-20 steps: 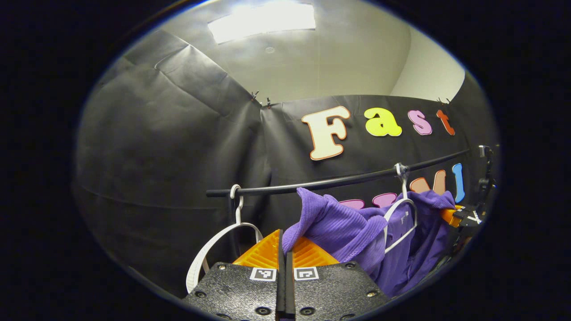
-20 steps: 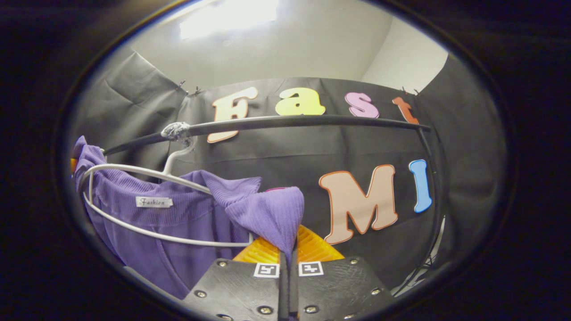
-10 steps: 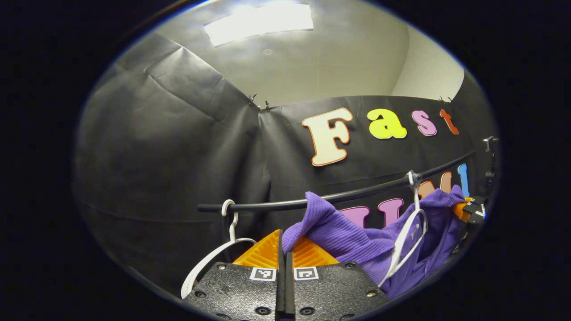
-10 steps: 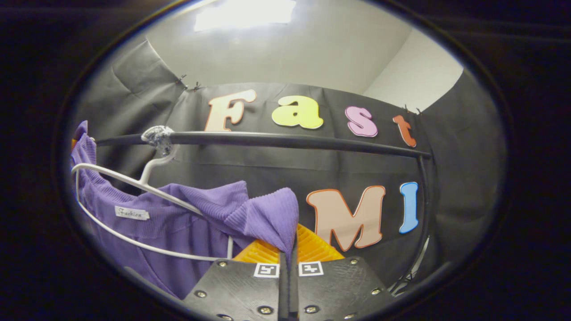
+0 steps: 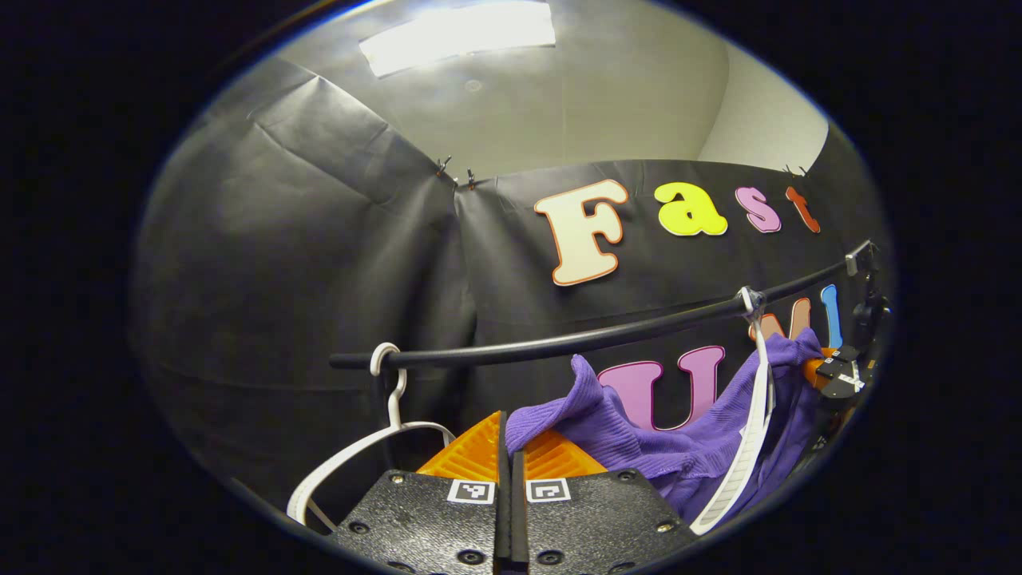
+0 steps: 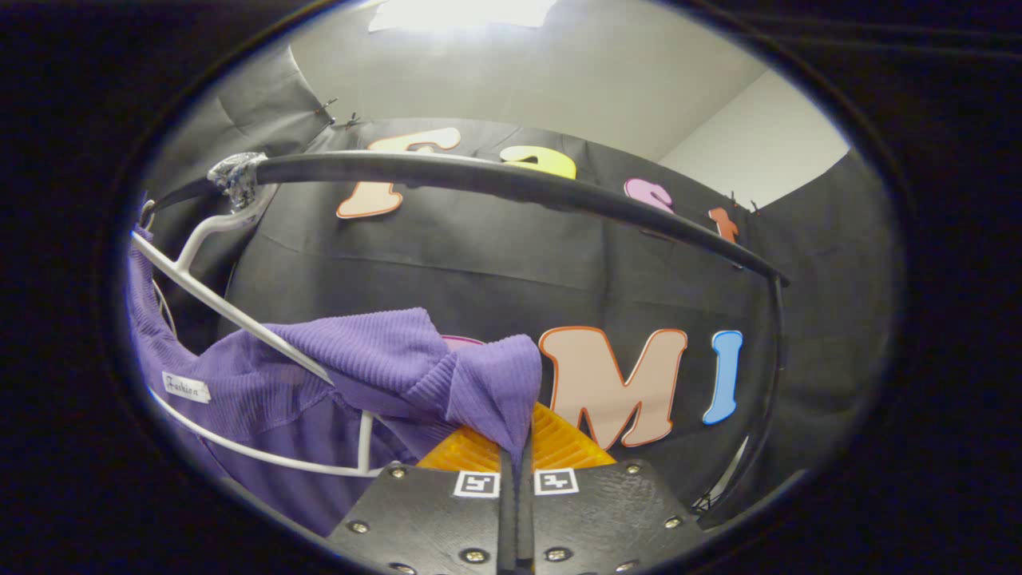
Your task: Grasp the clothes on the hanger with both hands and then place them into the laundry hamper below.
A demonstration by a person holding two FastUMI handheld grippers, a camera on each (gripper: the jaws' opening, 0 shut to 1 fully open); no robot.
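In the left gripper view, the left gripper [image 5: 509,447] has its fingers pressed together on one shoulder of the purple ribbed-knit top [image 5: 671,443]. The top drapes across to the white plastic hanger [image 5: 746,435], which hooks on the black metal rail [image 5: 559,345]. A second, bare white hanger [image 5: 363,447] hangs nearer the rail's end. In the right gripper view, the right gripper [image 6: 517,455] is clamped on the other shoulder of the top [image 6: 383,367] (a small white label sits at the neck), below the rail [image 6: 495,176], with the hanger [image 6: 231,311] tilted steeply.
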